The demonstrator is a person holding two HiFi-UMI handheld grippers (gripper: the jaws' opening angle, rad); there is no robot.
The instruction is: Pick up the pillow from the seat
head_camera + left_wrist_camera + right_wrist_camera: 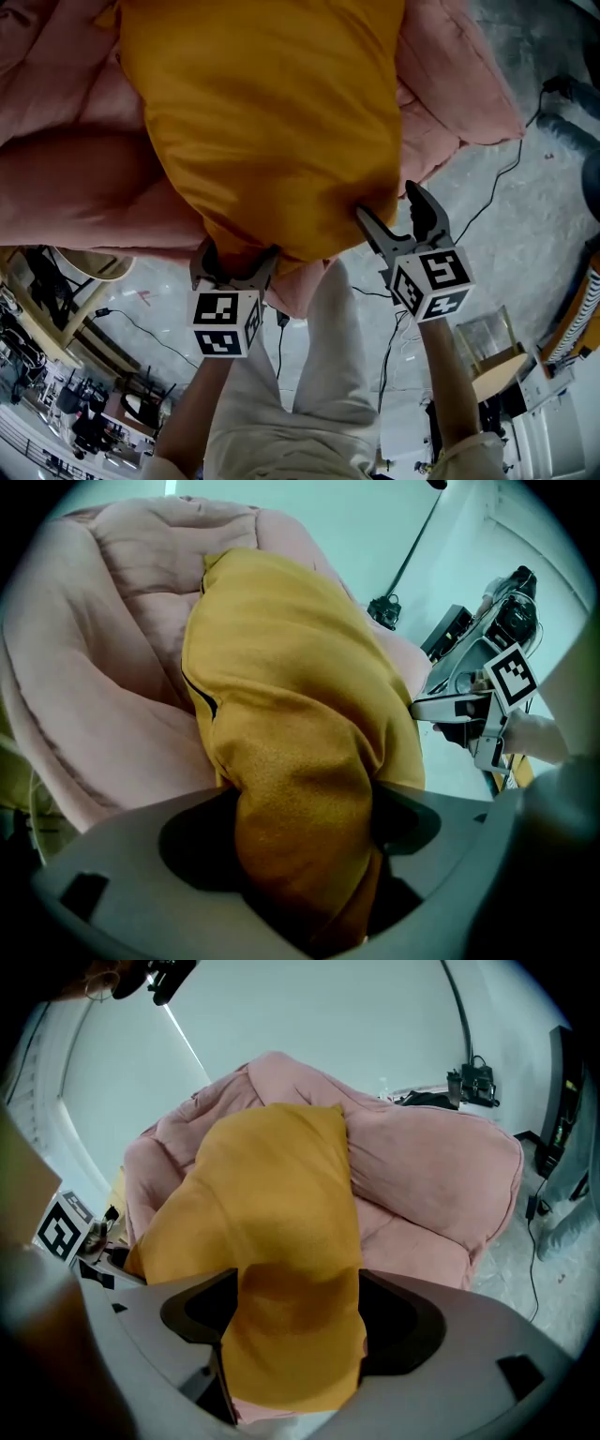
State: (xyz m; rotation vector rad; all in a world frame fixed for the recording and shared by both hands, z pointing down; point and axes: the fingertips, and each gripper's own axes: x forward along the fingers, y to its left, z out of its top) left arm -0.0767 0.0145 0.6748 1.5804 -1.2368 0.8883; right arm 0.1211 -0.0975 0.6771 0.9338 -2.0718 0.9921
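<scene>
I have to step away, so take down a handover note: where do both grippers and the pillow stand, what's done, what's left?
Grippers: the left gripper has its jaws shut on a bunched near corner of the pillow. The right gripper has its jaws apart around the other near corner; the fabric there lies smooth, with no squeeze seen.
Things: the pillow lies on the seat.
Done: both grippers placed, left grip made.
To do: close the right jaws, then lift the pillow off the seat.

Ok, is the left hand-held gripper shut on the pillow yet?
Shut: the left hand-held gripper has the pillow bunched tight between its jaws.
</scene>
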